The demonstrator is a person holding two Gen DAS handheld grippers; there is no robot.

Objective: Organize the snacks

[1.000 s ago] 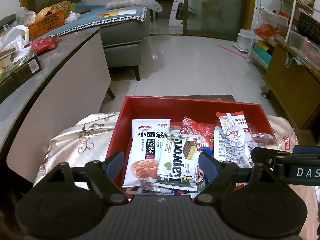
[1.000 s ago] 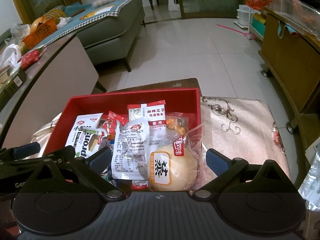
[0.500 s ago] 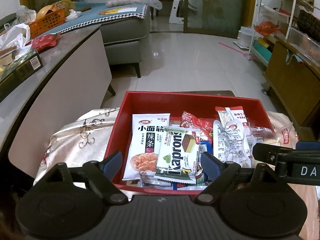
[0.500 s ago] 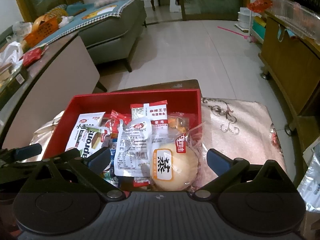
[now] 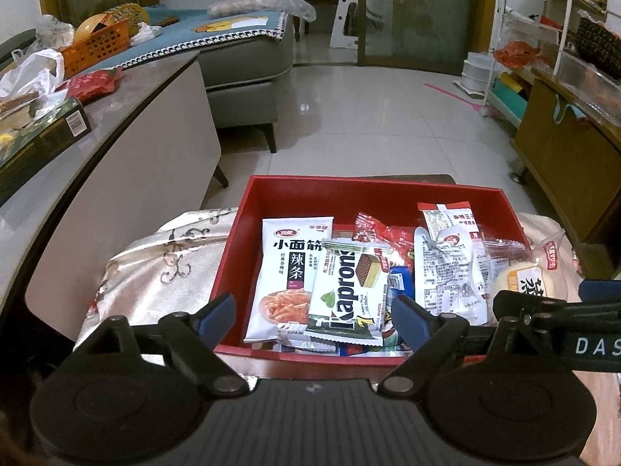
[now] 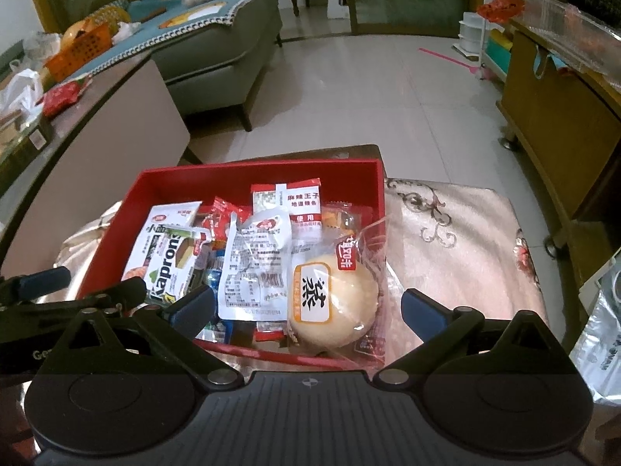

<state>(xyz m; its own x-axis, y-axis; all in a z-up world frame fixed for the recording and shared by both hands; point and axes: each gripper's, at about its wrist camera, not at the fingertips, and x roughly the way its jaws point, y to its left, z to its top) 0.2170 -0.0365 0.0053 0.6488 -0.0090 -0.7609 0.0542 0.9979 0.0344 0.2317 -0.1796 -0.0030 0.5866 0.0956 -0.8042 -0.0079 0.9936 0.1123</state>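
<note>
A red box (image 5: pixel 349 186) full of snack packets sits on a cloth-covered stool. On the left lie a white spicy-strip packet (image 5: pixel 291 268) and a green Kapron wafer packet (image 5: pixel 349 291). My left gripper (image 5: pixel 312 305) hovers open above them at the box's near rim, touching nothing. To the right, a white printed pouch (image 6: pixel 256 272) and a round bun in a clear bag (image 6: pixel 333 303) rest by the red box's (image 6: pixel 252 167) right wall. My right gripper (image 6: pixel 306 299) is open above pouch and bun, its pads clear of both.
A pale embroidered cloth (image 6: pixel 446 240) covers the stool on both sides of the box. A grey counter (image 5: pixel 116 136) with bags and an orange basket runs along the left. A wooden cabinet (image 5: pixel 562 163) stands right, a sofa (image 5: pixel 240 58) behind. A plastic bag (image 6: pixel 597 334) lies at far right.
The left gripper's fingers stand slightly wider apart, and the box's near rim has come into view in front of them. The packets have not moved.
</note>
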